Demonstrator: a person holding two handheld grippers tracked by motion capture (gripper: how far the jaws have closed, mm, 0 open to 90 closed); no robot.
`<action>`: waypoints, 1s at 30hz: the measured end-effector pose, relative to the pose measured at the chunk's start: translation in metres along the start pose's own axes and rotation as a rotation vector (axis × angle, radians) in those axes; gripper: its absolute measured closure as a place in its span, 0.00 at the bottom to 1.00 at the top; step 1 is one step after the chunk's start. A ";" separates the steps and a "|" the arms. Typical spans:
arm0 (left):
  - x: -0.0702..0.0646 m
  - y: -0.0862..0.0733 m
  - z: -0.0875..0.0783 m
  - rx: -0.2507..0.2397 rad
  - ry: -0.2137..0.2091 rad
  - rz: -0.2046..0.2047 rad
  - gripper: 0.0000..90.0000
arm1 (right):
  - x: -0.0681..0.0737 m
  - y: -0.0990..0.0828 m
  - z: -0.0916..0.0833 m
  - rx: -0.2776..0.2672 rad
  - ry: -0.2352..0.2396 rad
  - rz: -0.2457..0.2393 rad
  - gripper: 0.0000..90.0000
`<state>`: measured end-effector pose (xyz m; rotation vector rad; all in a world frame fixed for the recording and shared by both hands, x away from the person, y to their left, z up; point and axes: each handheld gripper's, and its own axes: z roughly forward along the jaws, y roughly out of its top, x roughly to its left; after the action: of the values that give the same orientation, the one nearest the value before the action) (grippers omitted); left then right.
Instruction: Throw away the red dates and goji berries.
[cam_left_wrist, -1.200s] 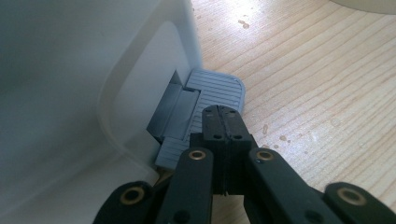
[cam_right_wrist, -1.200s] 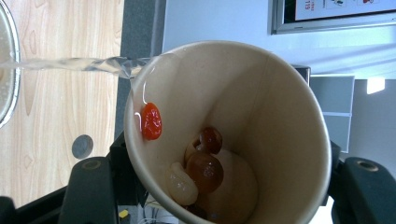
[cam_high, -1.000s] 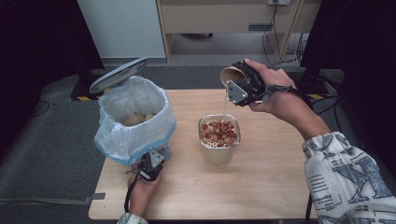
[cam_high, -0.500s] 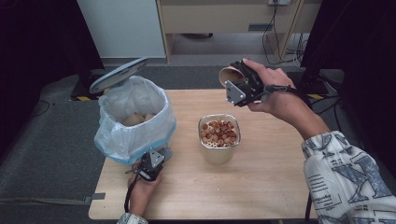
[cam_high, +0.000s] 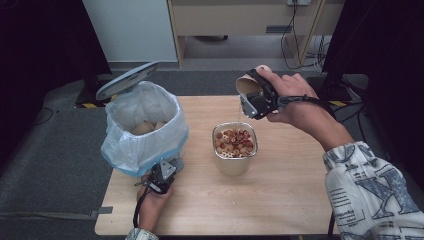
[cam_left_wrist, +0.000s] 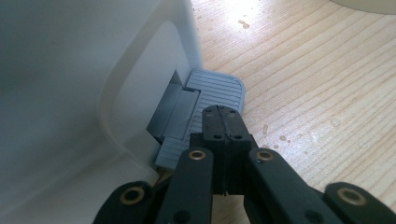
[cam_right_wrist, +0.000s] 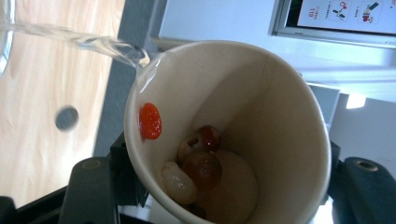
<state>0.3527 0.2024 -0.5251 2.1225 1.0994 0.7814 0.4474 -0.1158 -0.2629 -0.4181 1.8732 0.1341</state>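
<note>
My right gripper (cam_high: 253, 96) is shut on a paper cup (cam_high: 246, 84), held tilted above and behind a metal container (cam_high: 234, 164) full of round red and pale pieces. In the right gripper view, a thin stream of clear liquid (cam_right_wrist: 79, 41) runs off the rim of the paper cup (cam_right_wrist: 261, 107). A red berry (cam_right_wrist: 150, 121) sticks to its inner wall and several soft fruits (cam_right_wrist: 198, 170) lie at the bottom. My left gripper (cam_high: 165, 172) is shut, and its tips (cam_left_wrist: 223, 113) rest on the grey pedal (cam_left_wrist: 215, 86) at the foot of a white bin (cam_high: 145, 132).
The bin's grey lid (cam_high: 127, 80) stands open at the back, and its white bag holds some brown scraps. Small droplets dot the wooden table (cam_high: 280, 200) near the pedal. Cables and a cabinet lie on the floor beyond the table.
</note>
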 end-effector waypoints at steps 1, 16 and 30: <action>0.000 0.000 0.000 0.000 0.000 0.000 0.99 | 0.000 0.000 0.000 0.000 0.000 0.000 0.38; 0.000 0.000 0.000 0.000 0.001 0.000 0.99 | 0.001 0.000 0.000 0.006 -0.007 -0.012 0.38; 0.000 0.000 0.000 0.000 0.000 0.000 0.99 | 0.007 0.011 0.007 0.056 -0.005 -0.170 0.38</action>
<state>0.3527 0.2023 -0.5251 2.1226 1.0996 0.7820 0.4478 -0.1051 -0.2730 -0.5354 1.8238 -0.0315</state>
